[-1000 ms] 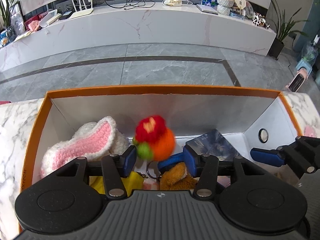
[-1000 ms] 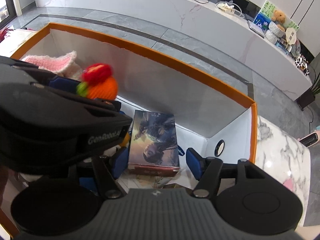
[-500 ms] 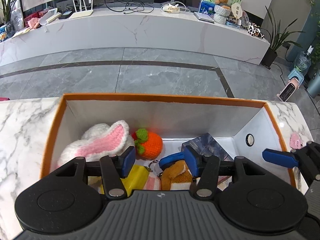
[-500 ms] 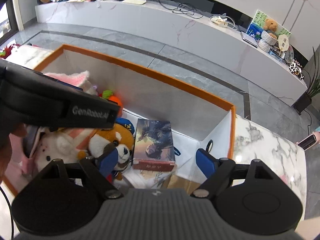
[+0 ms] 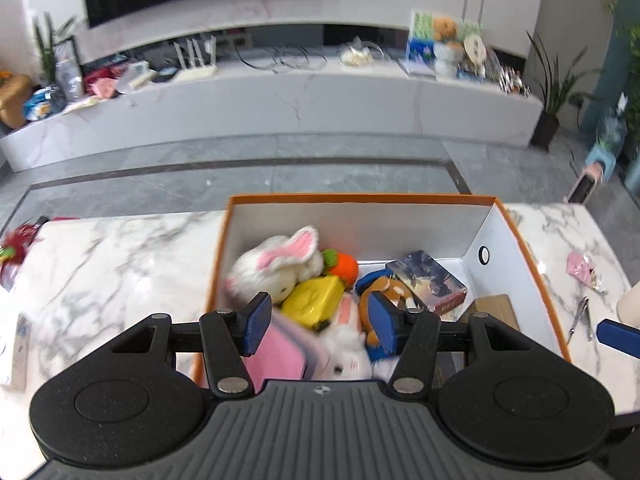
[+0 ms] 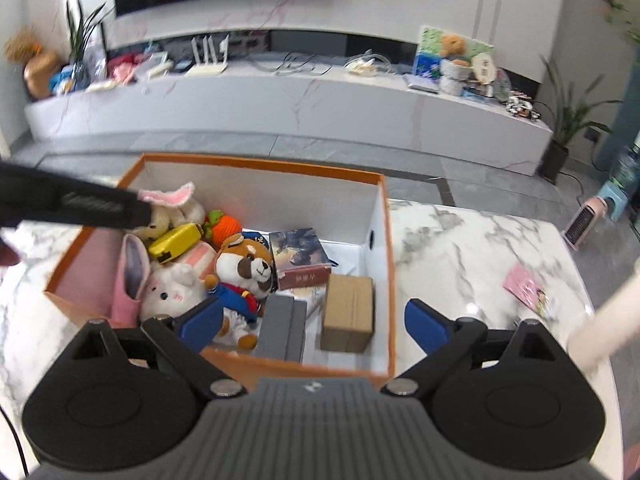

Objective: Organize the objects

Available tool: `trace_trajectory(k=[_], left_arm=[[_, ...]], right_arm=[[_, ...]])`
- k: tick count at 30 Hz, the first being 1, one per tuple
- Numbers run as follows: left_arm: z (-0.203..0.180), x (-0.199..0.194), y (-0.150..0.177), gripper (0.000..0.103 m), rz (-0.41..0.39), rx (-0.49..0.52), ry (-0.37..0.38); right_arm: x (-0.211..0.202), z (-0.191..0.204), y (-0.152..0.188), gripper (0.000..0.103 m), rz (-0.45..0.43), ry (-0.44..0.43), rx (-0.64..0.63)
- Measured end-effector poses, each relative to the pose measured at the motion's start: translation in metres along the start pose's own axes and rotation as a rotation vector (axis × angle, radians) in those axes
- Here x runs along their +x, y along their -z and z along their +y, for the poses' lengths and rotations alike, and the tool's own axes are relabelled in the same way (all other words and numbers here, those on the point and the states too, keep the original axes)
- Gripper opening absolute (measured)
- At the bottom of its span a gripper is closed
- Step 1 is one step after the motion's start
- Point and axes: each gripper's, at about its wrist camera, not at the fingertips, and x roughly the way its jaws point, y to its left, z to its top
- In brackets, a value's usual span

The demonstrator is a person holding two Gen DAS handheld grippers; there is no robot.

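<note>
Counter (image 5: 120,264) of white marble carries the scene; at its far left edge lies a red feathery thing (image 5: 18,240), too blurred to name. Next comes the left gripper (image 5: 318,322), its fingers a moderate gap apart with nothing between them, hanging above the near end of the orange box (image 6: 264,162). Inside that box, from left to right, sit the white rabbit plush (image 6: 176,208), the yellow case (image 6: 174,242), the knitted carrot (image 6: 226,228), the red panda plush (image 6: 244,268), the picture box (image 6: 298,256) and the brown carton (image 6: 348,312), all packed closely and touching. The right gripper (image 6: 314,322) hovers over the near right corner; its fingers have just been opening and now stand wide, with nothing gripped.

To the right, loose on the marble, lie a pink packet (image 6: 524,284) and, in the left wrist view, small metal clippers (image 5: 580,314). These look like the leftovers, so the sorting seems nearly done.

The box is crowded, so one more item dropped on the plush pile could roll off or tip over the rim. Thin flat things on slick marble may slide away from closing fingers, and two grippers so near each other could collide.
</note>
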Motion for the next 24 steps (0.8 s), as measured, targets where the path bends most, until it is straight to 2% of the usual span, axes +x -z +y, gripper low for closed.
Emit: trace_trajectory(k=[6,9,12,16,24], left_arm=[[0.017,-0.039,0.044,0.063,-0.057,-0.091,0.026],[0.017,-0.049,0.063,0.07,-0.052,-0.08,0.0],[0.011,-0.051,0.075,0.071,-0.041,-0.046,-0.017],[0.007,-0.051,0.09,0.071,-0.023,-0.025,-0.021],[0.001,-0.037,0.097,0.071,0.0,-0.01,-0.06]], right_arm=[[-0.038,0.001,0.026,0.1,-0.062,0.023,0.051],[-0.044,0.003,0.038,0.101,-0.063,0.015,0.056],[-0.041,0.003,0.044,0.101,-0.046,-0.015,0.064],[-0.028,0.003,0.05,0.101,-0.026,-0.007,0.055],[-0.002,0.004,0.054,0.101,0.034,0.008,0.084]])
